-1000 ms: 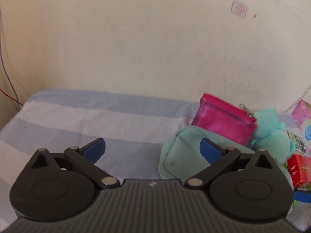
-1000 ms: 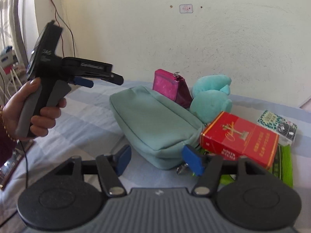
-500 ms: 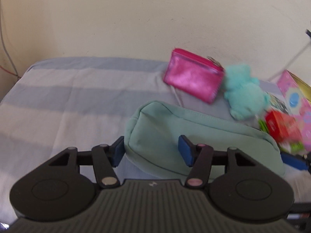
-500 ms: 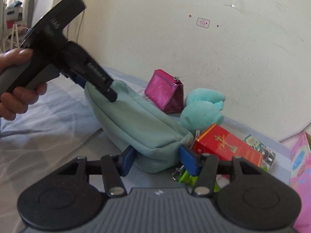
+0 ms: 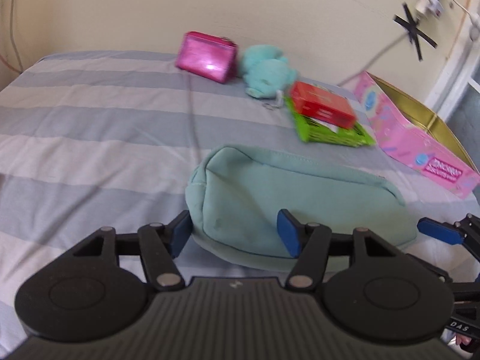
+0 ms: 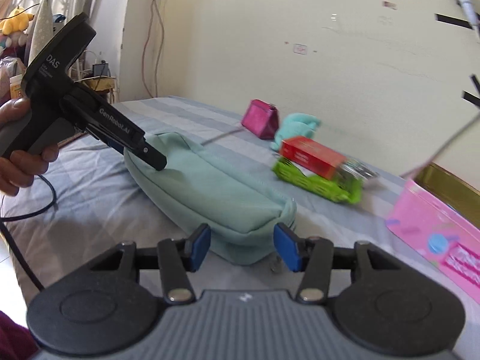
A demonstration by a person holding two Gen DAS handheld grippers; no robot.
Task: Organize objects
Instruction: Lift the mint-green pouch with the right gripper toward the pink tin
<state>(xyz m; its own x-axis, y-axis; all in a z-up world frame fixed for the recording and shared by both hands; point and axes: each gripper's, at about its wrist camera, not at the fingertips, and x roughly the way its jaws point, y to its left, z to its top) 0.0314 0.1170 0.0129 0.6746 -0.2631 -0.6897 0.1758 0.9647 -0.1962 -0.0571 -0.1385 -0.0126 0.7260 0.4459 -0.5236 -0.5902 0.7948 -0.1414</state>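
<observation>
A mint-green fabric pouch [image 5: 300, 198] lies across the striped bed sheet [image 5: 90, 126]. My left gripper [image 5: 235, 232] is shut on its left end, blue pads pressing both sides. My right gripper [image 6: 243, 244] is shut on the pouch's other end [image 6: 240, 210]; one of its blue fingertips [image 5: 439, 231] shows in the left wrist view. The left gripper also shows in the right wrist view [image 6: 141, 147], clamped on the pouch.
Against the wall sit a shiny pink purse [image 5: 207, 57] and a teal plush [image 5: 267, 70]. A red box [image 5: 322, 105] lies on a green basket [image 5: 330, 132]. A pink carton [image 5: 417, 150] with a gold inside stands at the right.
Both grippers have closed on the pouch's ends and pulled it toward me, away from the purse, plush and red box, which stayed by the wall.
</observation>
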